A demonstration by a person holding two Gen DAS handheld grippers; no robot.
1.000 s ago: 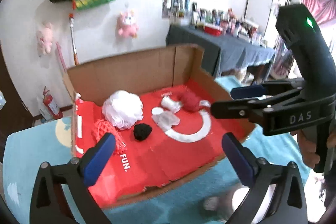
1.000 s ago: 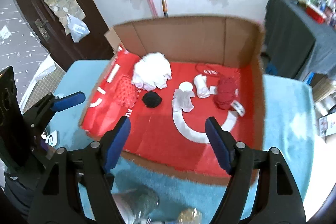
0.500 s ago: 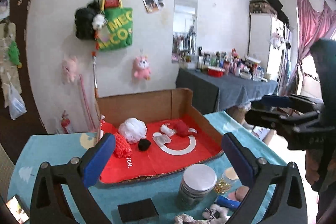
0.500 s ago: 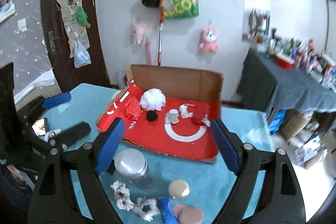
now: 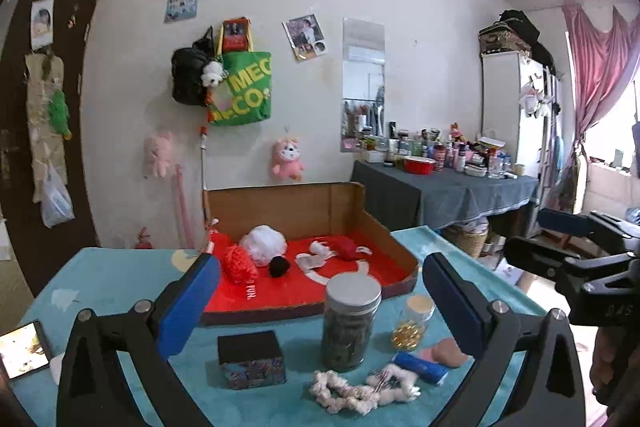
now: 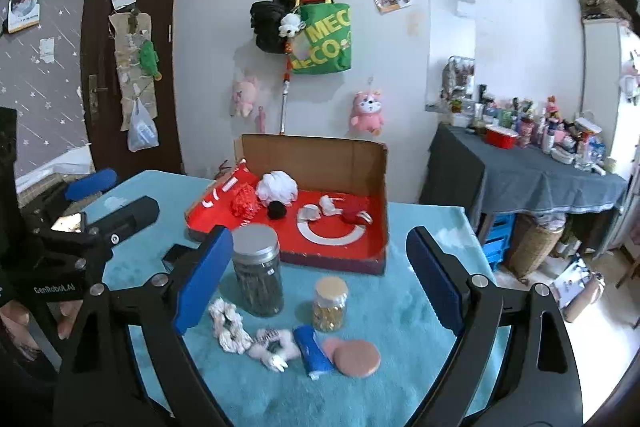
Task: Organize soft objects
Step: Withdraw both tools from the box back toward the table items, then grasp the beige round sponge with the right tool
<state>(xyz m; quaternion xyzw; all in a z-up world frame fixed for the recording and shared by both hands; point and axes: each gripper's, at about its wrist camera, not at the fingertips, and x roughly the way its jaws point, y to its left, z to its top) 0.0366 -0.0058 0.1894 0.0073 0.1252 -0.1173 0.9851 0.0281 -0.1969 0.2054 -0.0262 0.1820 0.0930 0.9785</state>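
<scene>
A red-lined cardboard box (image 5: 394,251) (image 6: 382,187) stands at the table's back, holding a white puff (image 5: 264,245) (image 6: 278,187), a red mesh ball (image 5: 238,263) (image 6: 244,199), a black ball (image 5: 279,265) (image 6: 277,209) and a dark red ball (image 5: 344,247) (image 6: 354,213). On the near table lie white scrunchies (image 5: 344,391) (image 6: 230,323), a blue roll (image 5: 420,367) (image 6: 314,349) and pink pads (image 5: 448,351) (image 6: 356,357). My left gripper (image 5: 320,307) and right gripper (image 6: 316,279) are open and empty, held back above the near table.
A tall lidded jar (image 5: 352,319) (image 6: 258,271), a small jar of yellow beads (image 5: 414,321) (image 6: 330,303) and a dark box (image 5: 252,359) stand between box and scrunchies. A phone (image 5: 24,349) lies far left. A cluttered side table (image 5: 444,187) stands right.
Both grippers have pulled back and up from over the box. The near table with jars, scrunchies and pads has come into view. Both stay open.
</scene>
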